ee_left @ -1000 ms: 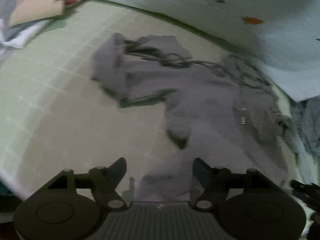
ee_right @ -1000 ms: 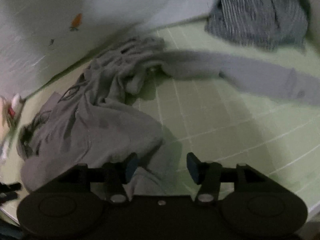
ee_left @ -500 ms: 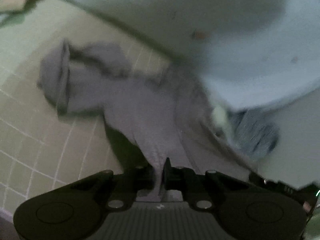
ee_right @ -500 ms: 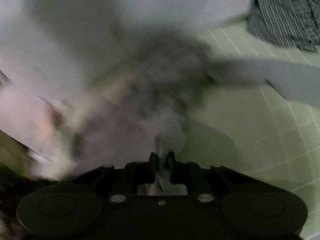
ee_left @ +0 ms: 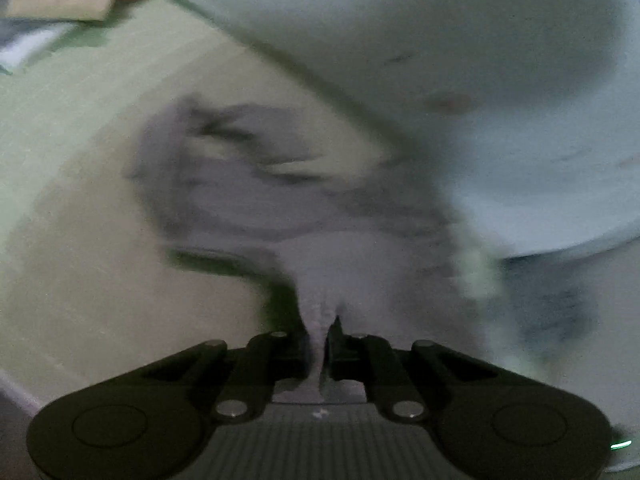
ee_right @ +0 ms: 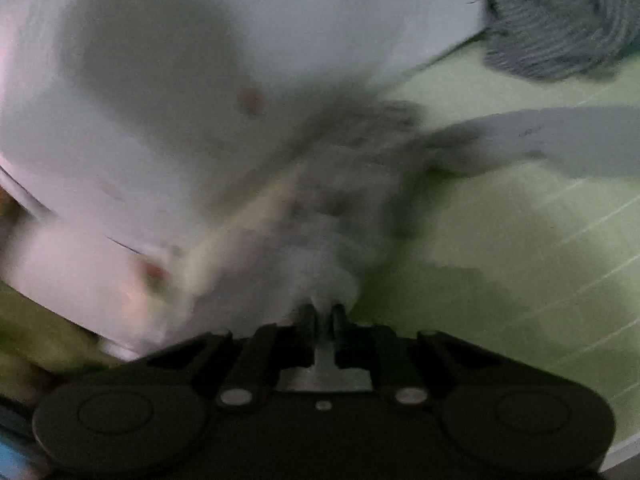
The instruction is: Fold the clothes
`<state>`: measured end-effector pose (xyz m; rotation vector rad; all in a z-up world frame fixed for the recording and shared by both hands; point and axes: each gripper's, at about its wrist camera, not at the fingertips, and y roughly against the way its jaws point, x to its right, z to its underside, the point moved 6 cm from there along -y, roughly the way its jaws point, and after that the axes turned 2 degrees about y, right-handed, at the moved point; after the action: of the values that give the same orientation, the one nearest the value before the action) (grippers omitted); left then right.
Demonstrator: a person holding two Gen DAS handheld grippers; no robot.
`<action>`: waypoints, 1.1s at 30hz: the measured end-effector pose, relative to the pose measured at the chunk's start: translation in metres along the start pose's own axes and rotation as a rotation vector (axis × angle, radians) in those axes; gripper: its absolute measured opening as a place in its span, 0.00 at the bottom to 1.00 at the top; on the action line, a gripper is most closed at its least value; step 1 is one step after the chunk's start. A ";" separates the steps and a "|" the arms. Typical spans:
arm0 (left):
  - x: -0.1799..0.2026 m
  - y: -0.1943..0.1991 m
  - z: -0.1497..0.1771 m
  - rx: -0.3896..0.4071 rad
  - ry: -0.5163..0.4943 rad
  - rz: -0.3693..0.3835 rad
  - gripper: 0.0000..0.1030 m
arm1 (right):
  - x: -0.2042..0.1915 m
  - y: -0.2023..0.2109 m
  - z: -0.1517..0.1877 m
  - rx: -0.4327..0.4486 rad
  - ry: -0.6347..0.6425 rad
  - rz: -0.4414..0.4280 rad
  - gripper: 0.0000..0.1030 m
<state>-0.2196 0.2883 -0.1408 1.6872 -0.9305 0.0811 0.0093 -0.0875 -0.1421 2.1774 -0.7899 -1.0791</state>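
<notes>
Both grippers, open a second ago, are now clamped on the hem of the grey sweatshirt: left gripper, right gripper. It hangs lifted from the green mat, one sleeve trailing toward the far edge. If the thin pinch slips during this fast lift, I think the cloth falls crumpled.

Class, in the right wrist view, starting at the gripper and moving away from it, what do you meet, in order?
Right gripper pinching the grey fabric garment → the garment's bunched body → pale blue-white wall.
</notes>
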 end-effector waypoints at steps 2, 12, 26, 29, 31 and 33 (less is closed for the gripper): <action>-0.014 -0.023 0.009 -0.073 -0.028 -0.098 0.13 | 0.015 -0.024 0.011 -0.080 0.069 0.149 0.09; -0.015 -0.045 0.010 -0.114 -0.023 -0.094 0.55 | 0.017 -0.046 0.020 -0.099 0.037 0.130 0.59; -0.015 -0.034 0.010 -0.092 -0.153 -0.274 0.62 | 0.008 -0.042 0.017 -0.173 0.154 0.208 0.38; -0.013 -0.019 -0.017 -0.007 -0.115 -0.268 0.76 | 0.006 -0.038 -0.018 -0.064 0.140 0.205 0.58; -0.014 -0.013 -0.036 0.051 -0.073 -0.272 0.84 | 0.003 -0.042 -0.045 -0.011 0.111 0.184 0.68; -0.018 -0.009 -0.054 0.108 -0.055 -0.316 0.86 | -0.001 -0.052 -0.068 0.020 0.111 0.175 0.78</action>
<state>-0.2045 0.3443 -0.1382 1.9255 -0.6996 -0.1298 0.0784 -0.0370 -0.1447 2.1195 -0.9240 -0.8601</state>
